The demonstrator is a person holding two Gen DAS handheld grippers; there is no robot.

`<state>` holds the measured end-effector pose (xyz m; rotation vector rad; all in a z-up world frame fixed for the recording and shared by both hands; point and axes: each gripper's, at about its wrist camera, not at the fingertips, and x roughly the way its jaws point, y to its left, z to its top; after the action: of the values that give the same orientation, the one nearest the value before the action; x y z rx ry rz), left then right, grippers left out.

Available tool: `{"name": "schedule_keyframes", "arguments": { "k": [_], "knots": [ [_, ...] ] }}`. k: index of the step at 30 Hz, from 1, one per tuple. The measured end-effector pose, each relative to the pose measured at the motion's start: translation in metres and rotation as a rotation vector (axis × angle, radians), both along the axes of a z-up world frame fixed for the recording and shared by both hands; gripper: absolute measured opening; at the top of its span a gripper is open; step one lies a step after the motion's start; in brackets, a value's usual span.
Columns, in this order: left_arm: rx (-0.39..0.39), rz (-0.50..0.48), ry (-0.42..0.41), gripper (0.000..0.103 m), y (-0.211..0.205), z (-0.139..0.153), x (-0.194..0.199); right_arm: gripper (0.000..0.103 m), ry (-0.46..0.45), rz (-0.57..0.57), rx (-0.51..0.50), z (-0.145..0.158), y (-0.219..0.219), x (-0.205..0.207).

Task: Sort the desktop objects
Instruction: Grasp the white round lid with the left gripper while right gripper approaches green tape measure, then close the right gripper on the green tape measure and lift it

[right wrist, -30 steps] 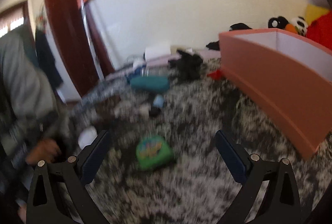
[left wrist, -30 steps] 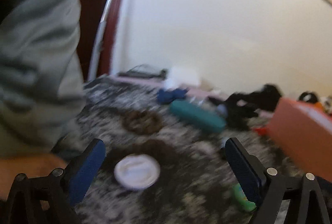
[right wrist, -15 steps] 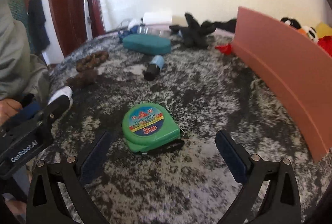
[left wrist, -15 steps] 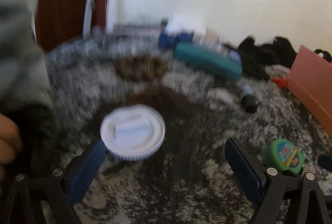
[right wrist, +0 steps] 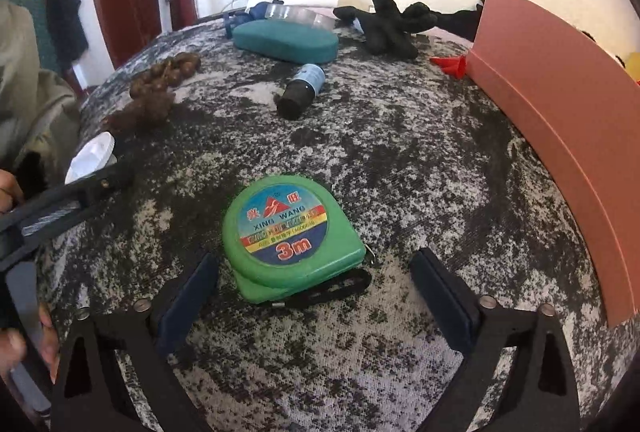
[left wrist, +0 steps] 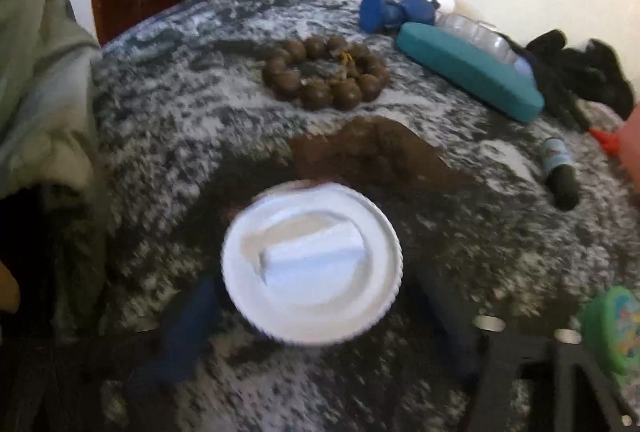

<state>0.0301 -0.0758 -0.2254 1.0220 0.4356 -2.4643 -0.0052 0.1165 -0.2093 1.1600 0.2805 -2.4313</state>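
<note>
Mottled grey-and-white fabric covers the desk, with a salmon-pink box standing at the right edge; the green tape measure lies flat, label up, between the spread fingers of the right gripper, which grips nothing; the left gripper is likewise released, its fingers blurred to either side of the white ribbed lid, which lies near the bead bracelet. Each gripper seems poised for a pick; the right one should probably advance until the pads sit beside the tape's flat sides, low enough to catch the body, avoiding the black strap that trails at the front. The lid is shallow, so I judge the left one needs to go low and squeeze on the ribbed rim.
</note>
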Motion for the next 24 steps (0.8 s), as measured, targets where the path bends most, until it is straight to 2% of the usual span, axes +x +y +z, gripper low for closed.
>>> {"name": "schedule_keyframes", "arguments": {
  "k": [1, 3, 4, 6, 11, 13, 16, 18, 20, 21, 22, 23, 24],
  "knots": [
    [0.005, -0.004, 0.002, 0.063, -0.001, 0.000, 0.000, 0.090, 0.007, 0.004, 0.003, 0.000, -0.001, 0.001],
    [0.017, -0.008, 0.011, 0.063, -0.004, 0.002, 0.003, 0.071, 0.021, 0.022, 0.004, 0.002, -0.004, 0.002],
    [0.024, -0.008, 0.018, 0.063, -0.006, 0.003, 0.006, 0.067, 0.027, 0.025, 0.008, 0.002, -0.005, 0.003],
    [0.042, -0.008, 0.032, 0.063, -0.009, 0.003, 0.008, 0.066, 0.039, 0.029, 0.015, 0.003, -0.007, 0.005],
    [0.058, 0.000, 0.047, 0.063, -0.012, 0.006, 0.011, 0.066, 0.024, 0.027, -0.055, 0.006, 0.002, 0.003],
    [0.006, 0.005, 0.059, 0.063, -0.006, 0.017, 0.017, 0.066, 0.021, 0.031, -0.090, 0.008, 0.007, 0.004],
    [-0.045, -0.016, 0.105, 0.063, 0.002, 0.034, 0.025, 0.066, 0.014, 0.040, -0.206, 0.013, 0.023, 0.004],
    [-0.023, -0.032, 0.111, 0.063, 0.004, 0.039, 0.028, 0.065, 0.016, 0.033, -0.255, 0.019, 0.033, 0.006],
    [0.046, -0.057, 0.122, 0.063, 0.000, 0.040, 0.030, 0.065, 0.037, 0.014, -0.249, 0.026, 0.039, 0.011],
    [0.091, -0.071, 0.135, 0.063, -0.002, 0.040, 0.032, 0.058, 0.056, -0.002, -0.224, 0.031, 0.041, 0.014],
    [0.130, -0.080, 0.150, 0.063, -0.004, 0.039, 0.033, 0.045, 0.087, -0.014, -0.212, 0.037, 0.044, 0.016],
    [0.133, -0.074, 0.145, 0.063, -0.004, 0.040, 0.033, 0.028, 0.084, -0.016, -0.235, 0.040, 0.049, 0.016],
    [0.121, -0.067, 0.138, 0.063, -0.001, 0.041, 0.033, 0.027, 0.082, -0.018, -0.257, 0.044, 0.054, 0.015]
  ]
}}
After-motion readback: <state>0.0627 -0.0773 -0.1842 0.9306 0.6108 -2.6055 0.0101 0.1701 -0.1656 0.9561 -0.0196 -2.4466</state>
